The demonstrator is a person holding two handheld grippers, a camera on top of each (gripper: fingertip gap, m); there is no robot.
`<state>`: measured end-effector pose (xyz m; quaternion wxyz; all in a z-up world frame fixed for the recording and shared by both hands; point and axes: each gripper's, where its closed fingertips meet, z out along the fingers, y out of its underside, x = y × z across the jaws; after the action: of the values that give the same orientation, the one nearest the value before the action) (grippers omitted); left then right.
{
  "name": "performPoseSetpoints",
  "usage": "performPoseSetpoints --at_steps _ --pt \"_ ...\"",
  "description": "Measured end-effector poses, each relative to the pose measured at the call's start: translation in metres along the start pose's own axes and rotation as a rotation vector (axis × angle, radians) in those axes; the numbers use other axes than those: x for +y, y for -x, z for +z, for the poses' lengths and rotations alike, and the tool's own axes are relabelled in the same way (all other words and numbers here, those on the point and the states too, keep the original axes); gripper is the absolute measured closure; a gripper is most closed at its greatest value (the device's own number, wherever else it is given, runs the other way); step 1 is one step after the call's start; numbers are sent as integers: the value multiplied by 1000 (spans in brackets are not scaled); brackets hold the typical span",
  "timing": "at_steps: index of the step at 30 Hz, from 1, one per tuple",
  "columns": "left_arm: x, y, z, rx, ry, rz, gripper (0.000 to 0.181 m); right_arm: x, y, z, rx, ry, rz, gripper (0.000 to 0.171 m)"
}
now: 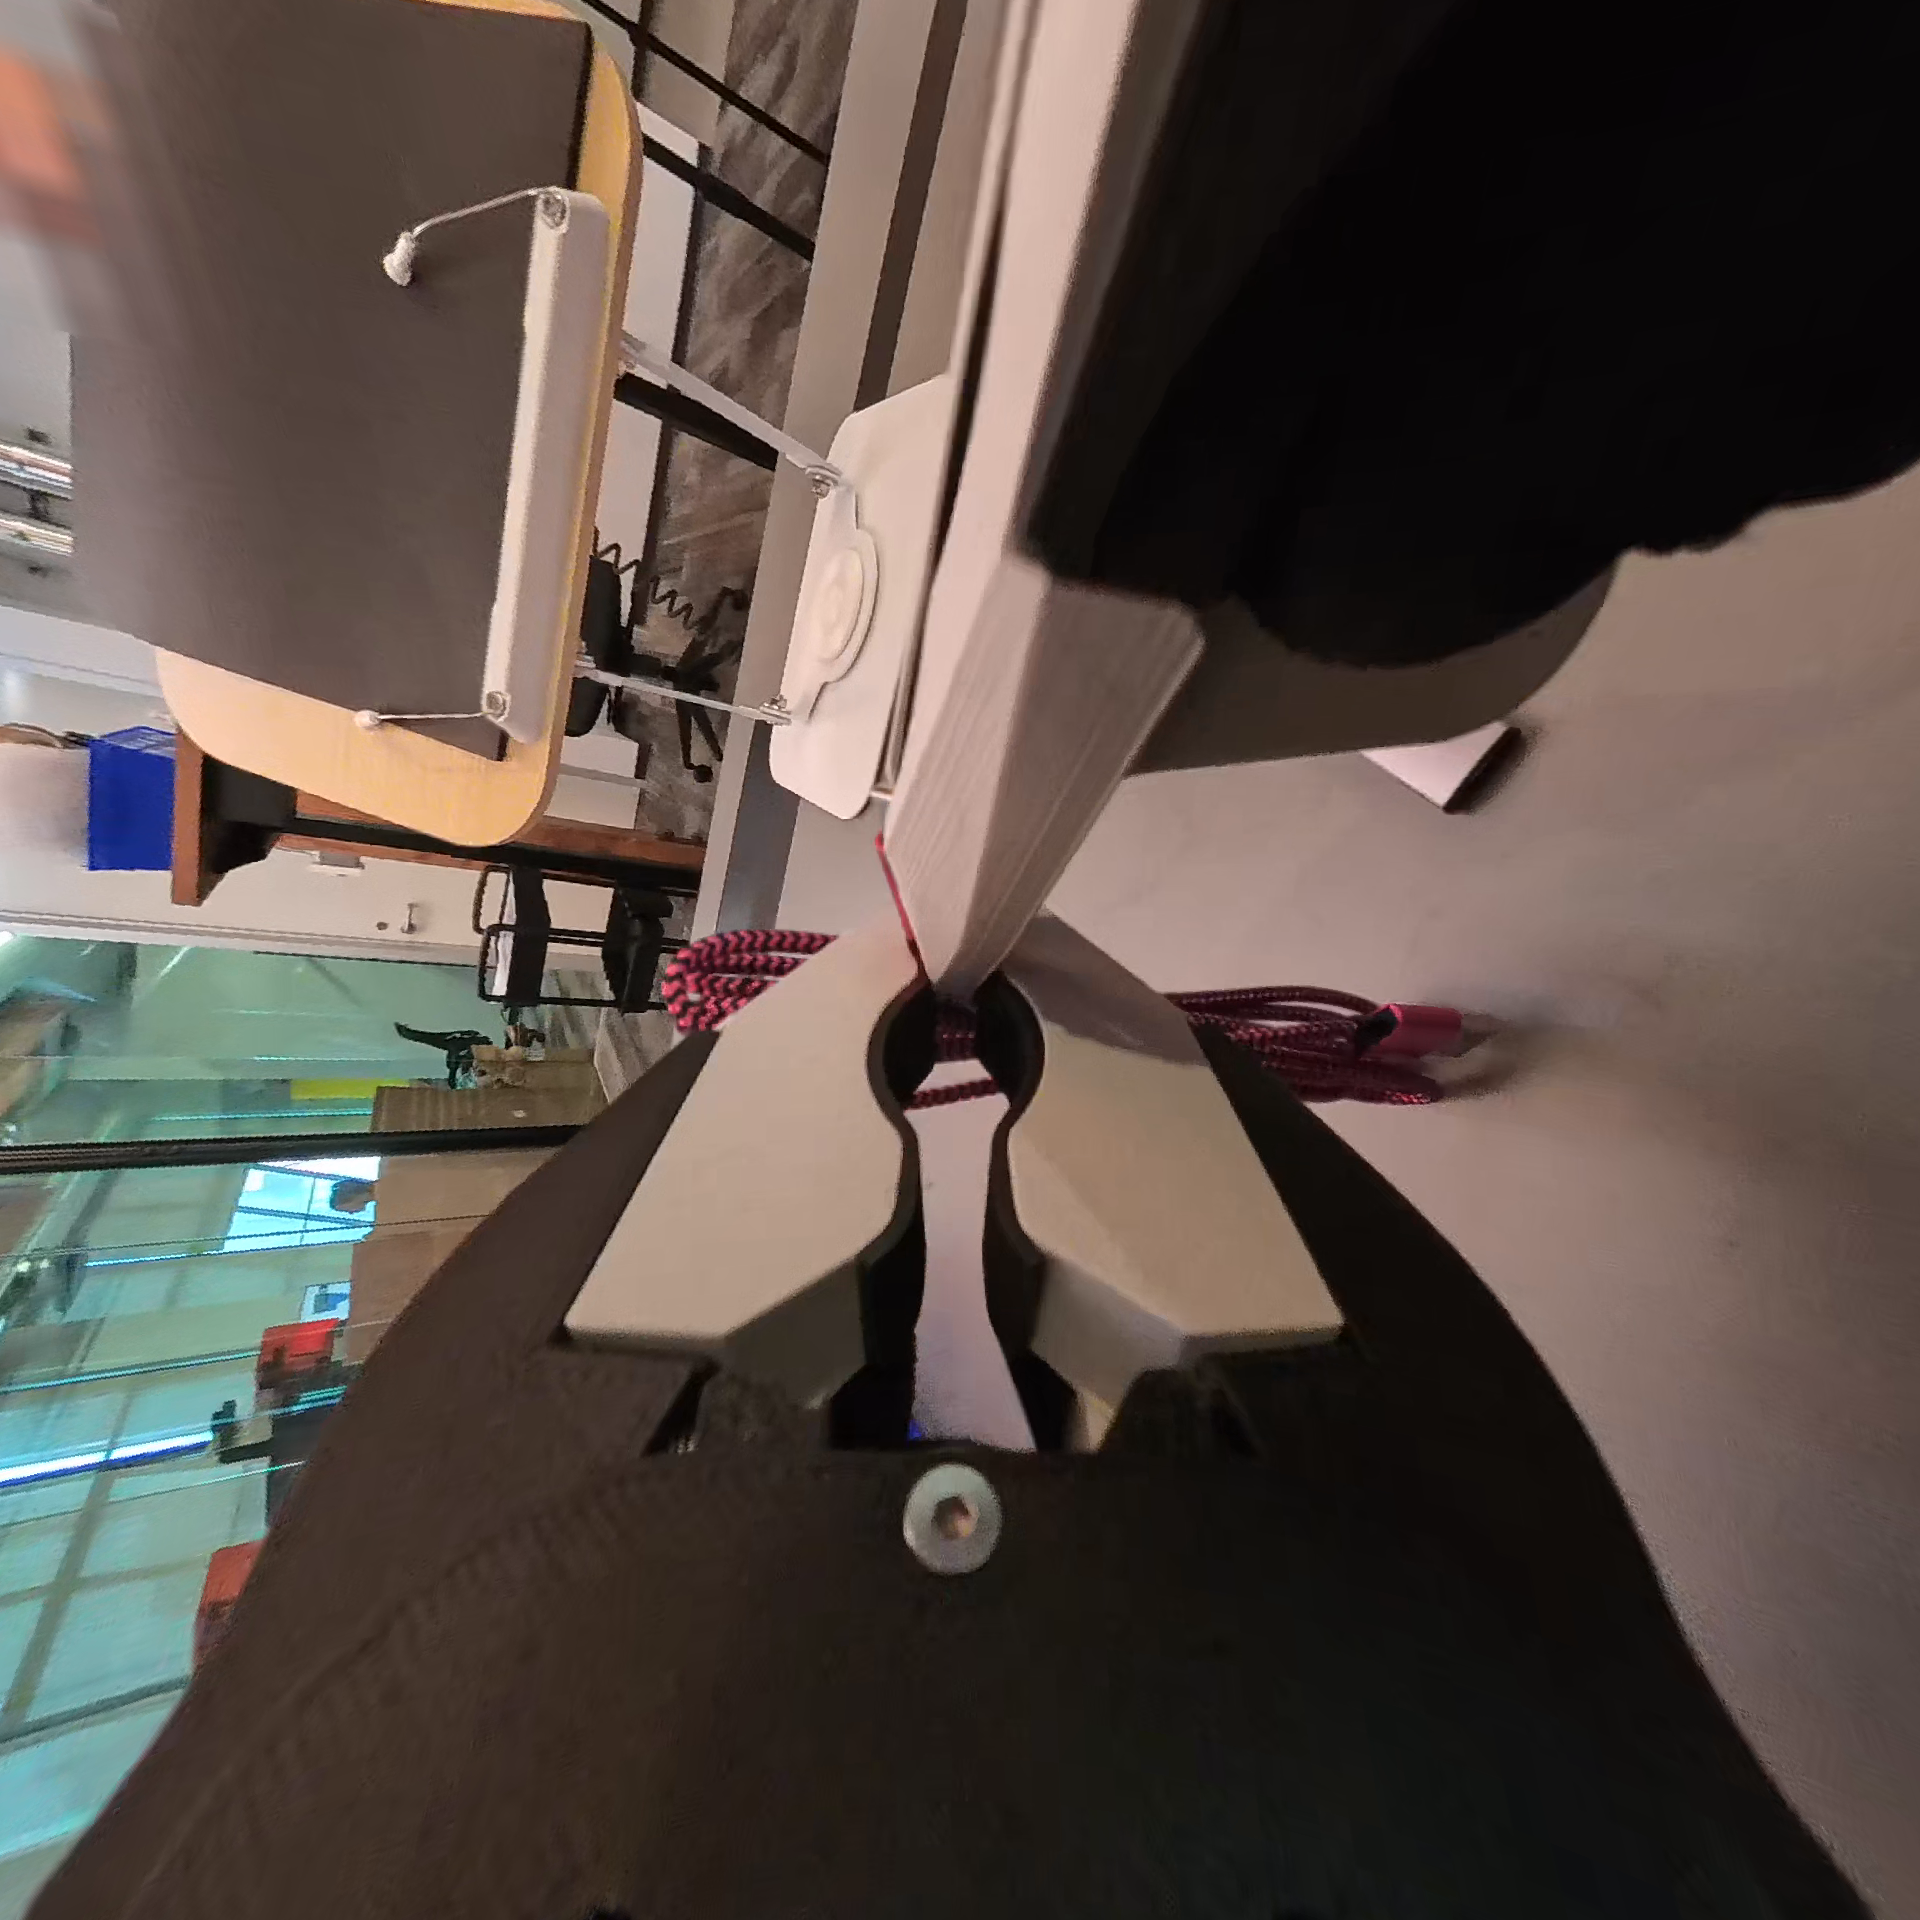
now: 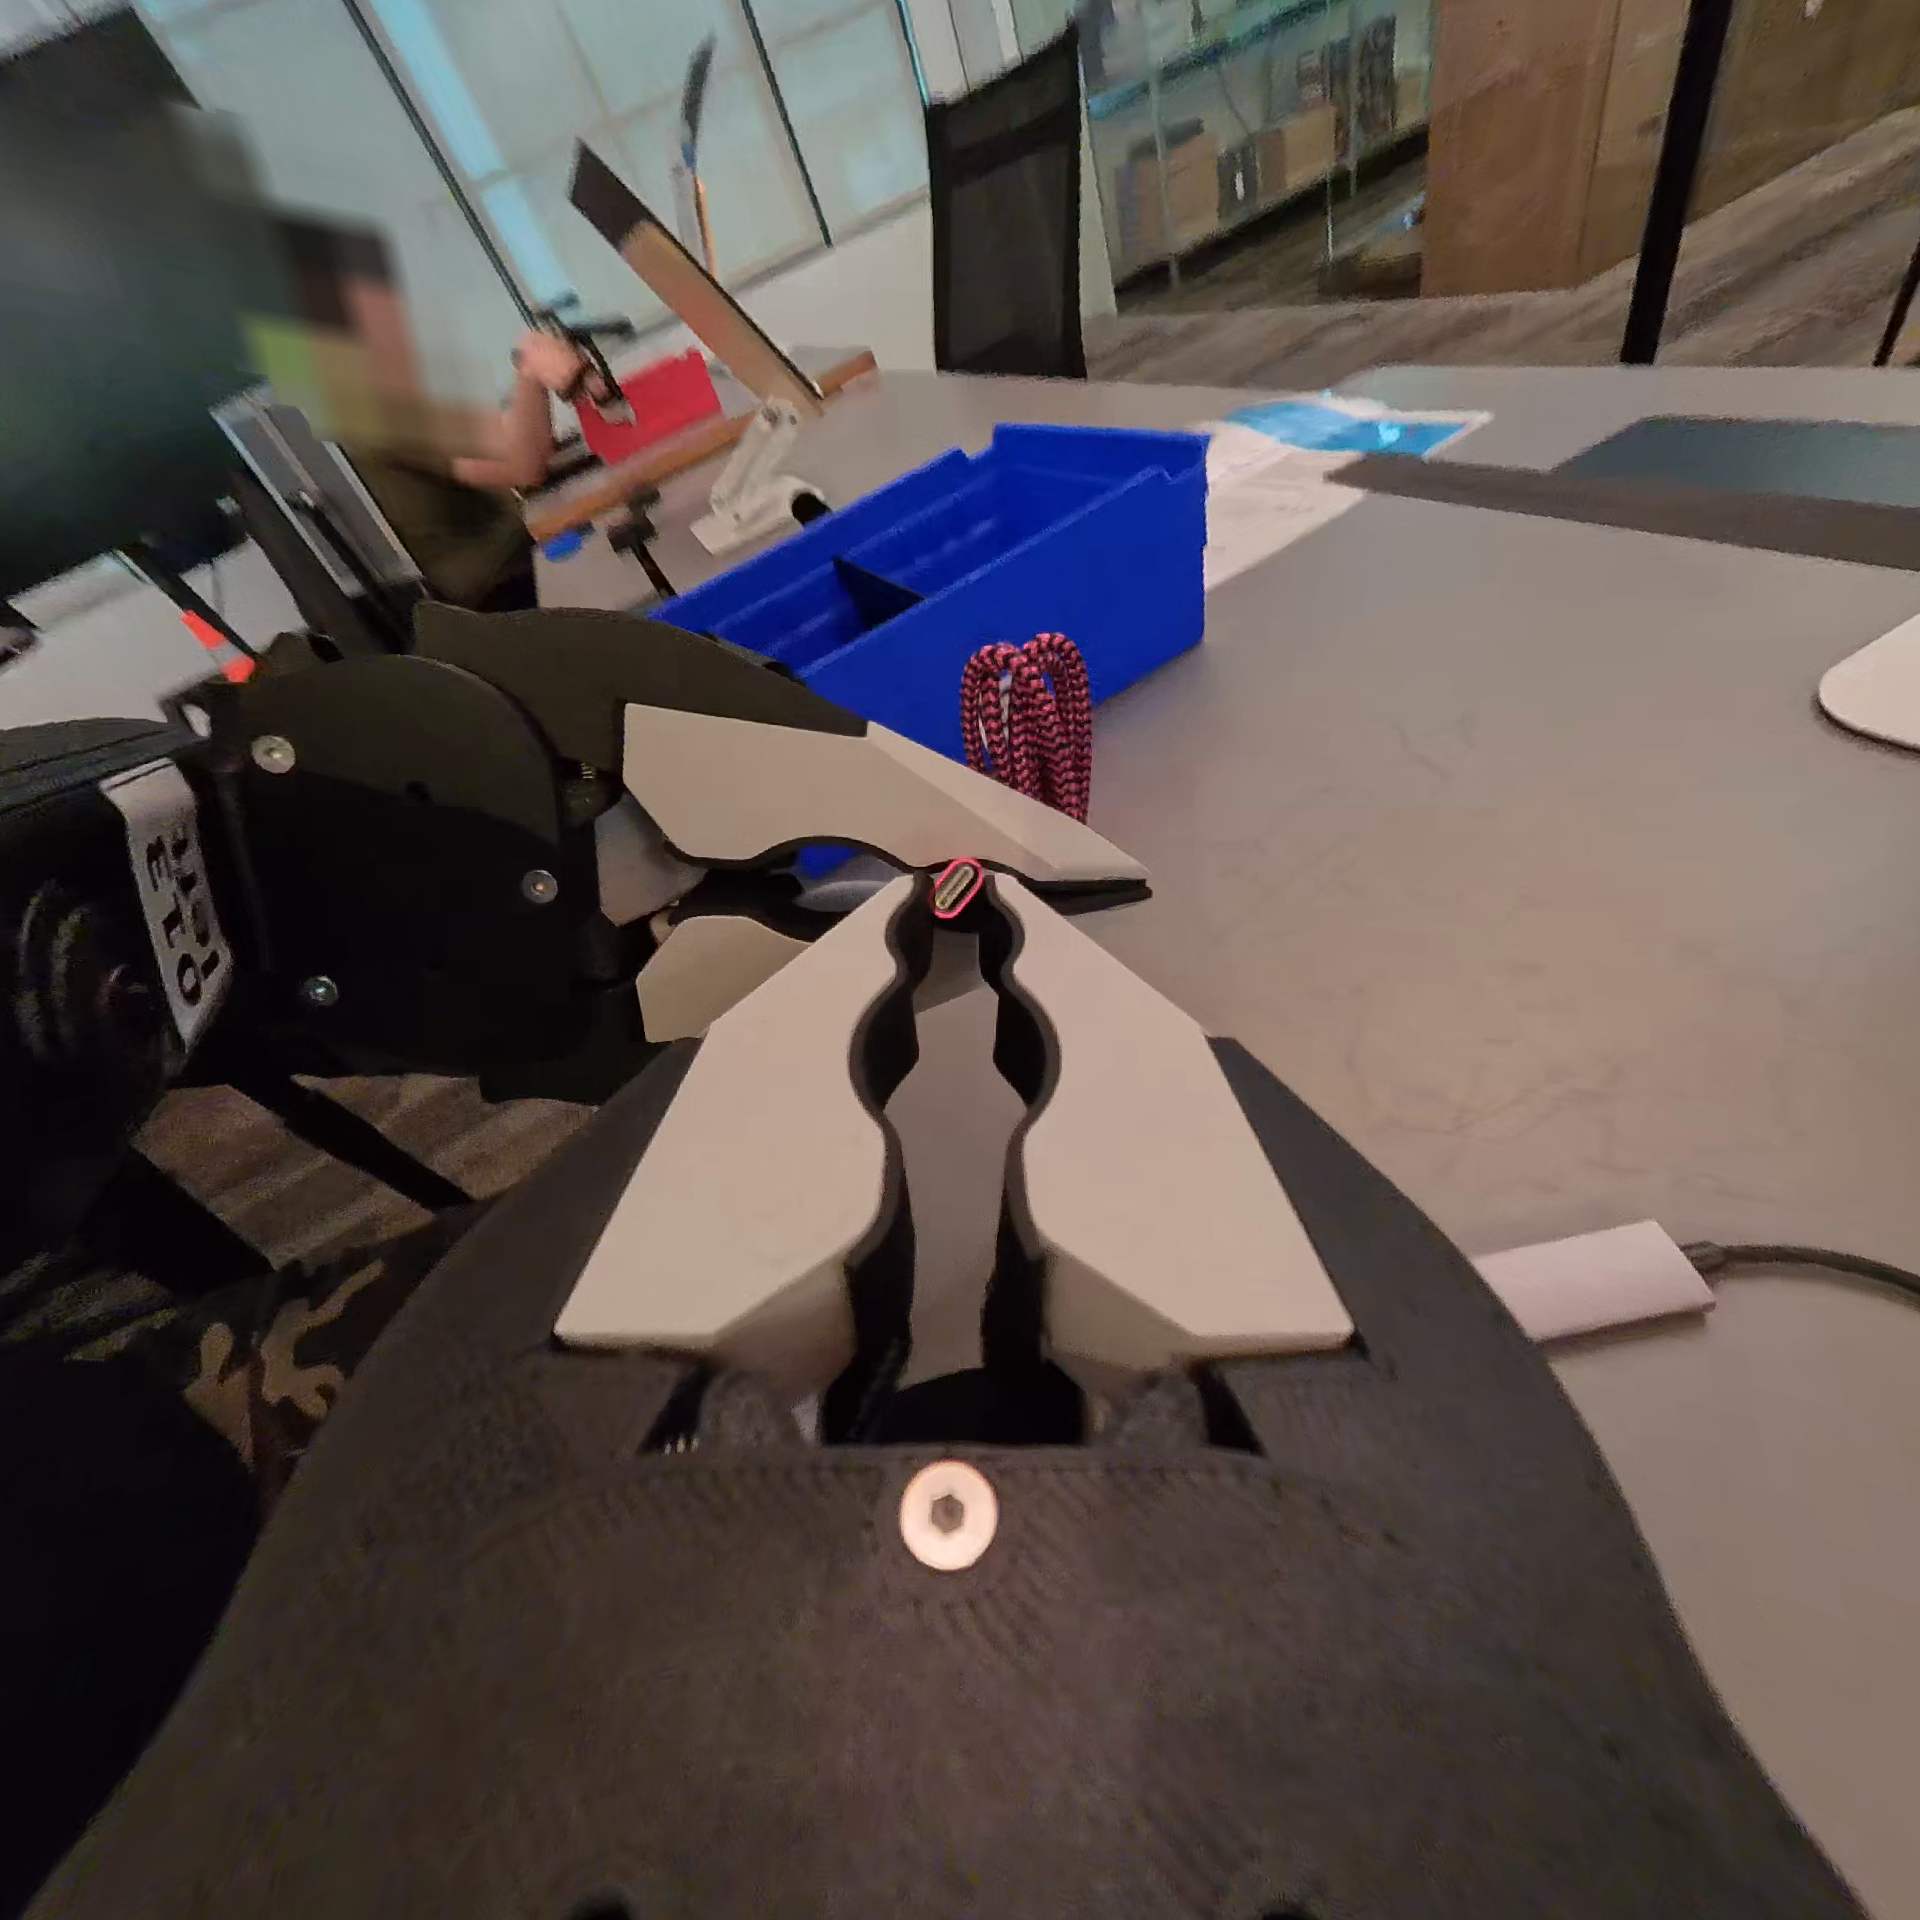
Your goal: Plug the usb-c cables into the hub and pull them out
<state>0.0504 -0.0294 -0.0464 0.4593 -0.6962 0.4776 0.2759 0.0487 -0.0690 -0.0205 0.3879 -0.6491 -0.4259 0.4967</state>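
Pre-plug step: right gripper (image 2: 956, 891) clenched on USB-C plug (image 2: 957, 888), frame centre; left gripper (image 1: 961, 1003) clamps red cable (image 1: 1288, 1049). Next: carry plug to hub (image 2: 1590, 1294), lower right.

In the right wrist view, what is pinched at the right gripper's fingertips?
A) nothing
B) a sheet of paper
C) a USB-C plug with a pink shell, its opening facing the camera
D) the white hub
C: the right gripper is shut on the USB-C plug, while the white hub lies apart on the table.
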Motion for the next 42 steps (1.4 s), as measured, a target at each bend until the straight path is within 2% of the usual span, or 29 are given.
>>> performPoseSetpoints --at_steps 3,5,8,17,20,22,23,24,25,28,29,33,34,35,36,37,42 --pt "-4 5 -1 -1 -42 -1 181 -7 2 -3 -60 -95 38 168" --pt "-6 5 -2 43 -85 -70 181 -15 0 -6 -96 -160 76 169" --pt "-1 -4 4 128 -104 -140 167 -31 1 -15 -149 -251 122 170" --pt "-15 -2 1 153 -193 -213 181 -47 6 -24 -264 -385 196 170" --pt "-17 1 -3 170 -225 -254 181 -50 7 -25 -262 -386 141 170" --pt "-10 4 -2 166 -169 -244 181 -48 5 -22 -212 -354 65 170" --pt "-9 6 -3 166 -167 -268 181 -46 3 -19 -189 -320 45 165" --pt "-10 6 -3 169 -175 -295 181 -40 2 -14 -165 -267 27 145" --pt "-11 5 -4 172 -172 -291 181 -35 2 -9 -147 -223 -2 137" --pt "-18 3 -6 186 -169 -309 181 -29 9 -2 -130 -214 -35 150" --pt "-16 3 -6 170 -155 -284 181 -30 7 -2 -96 -224 -52 165" --pt "-17 4 -7 169 -165 -300 181 -33 2 -4 -75 -259 -39 168" --pt "-16 4 -7 165 -162 -297 181 -33 1 -5 -65 -260 -51 168" --pt "-17 4 -7 168 -162 -306 181 -33 1 -6 -67 -257 -56 160" --pt "-16 4 -7 168 -163 -308 181 -32 1 -7 -67 -245 -55 142" --pt "-15 5 -6 161 -162 -301 181 -31 -1 -9 -59 -239 -58 138" --pt "-11 13 -5 233 -208 -481 181 -5 -2 -11 -55 -114 -149 141"
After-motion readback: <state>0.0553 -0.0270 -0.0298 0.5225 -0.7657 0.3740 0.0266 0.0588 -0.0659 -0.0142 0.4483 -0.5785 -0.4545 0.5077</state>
